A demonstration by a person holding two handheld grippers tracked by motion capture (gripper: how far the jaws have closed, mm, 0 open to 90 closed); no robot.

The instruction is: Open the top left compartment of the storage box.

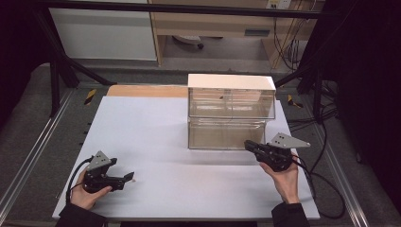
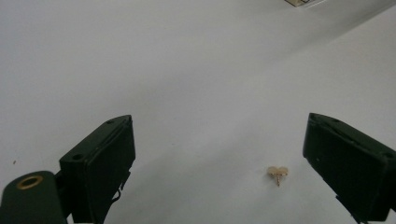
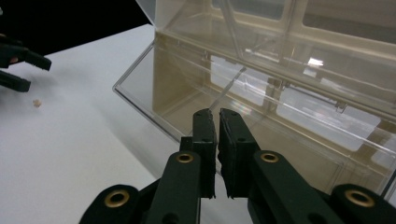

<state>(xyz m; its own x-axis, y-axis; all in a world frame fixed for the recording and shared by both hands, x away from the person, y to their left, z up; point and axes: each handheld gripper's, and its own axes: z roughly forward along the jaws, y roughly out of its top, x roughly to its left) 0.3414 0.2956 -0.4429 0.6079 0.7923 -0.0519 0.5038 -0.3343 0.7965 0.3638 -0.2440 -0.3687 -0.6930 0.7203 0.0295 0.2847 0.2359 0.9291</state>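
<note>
A tiny gold stud (image 2: 278, 173) lies on the white table between the wide-apart jaws of my left gripper (image 2: 219, 120), closer to the right jaw. That gripper (image 1: 128, 177) rests low at the front left, open, and the stud (image 1: 134, 179) is a speck at its tips. At the centre right stands a clear plastic box (image 1: 231, 101) with a white lid, its lower drawer (image 1: 222, 135) pulled forward. My right gripper (image 1: 247, 143) is at the drawer's front right corner. Its jaws (image 3: 216, 113) are pressed together over the drawer's thin clear front wall (image 3: 154, 107).
The white board (image 1: 156, 137) covers the table, with a strip of bare wood (image 1: 146, 91) behind it. Cables (image 1: 326, 189) trail off the right edge. A dark metal frame (image 1: 56, 71) and floor rails surround the table. The left gripper (image 3: 14, 65) and the stud (image 3: 36, 102) appear far left in the right gripper view.
</note>
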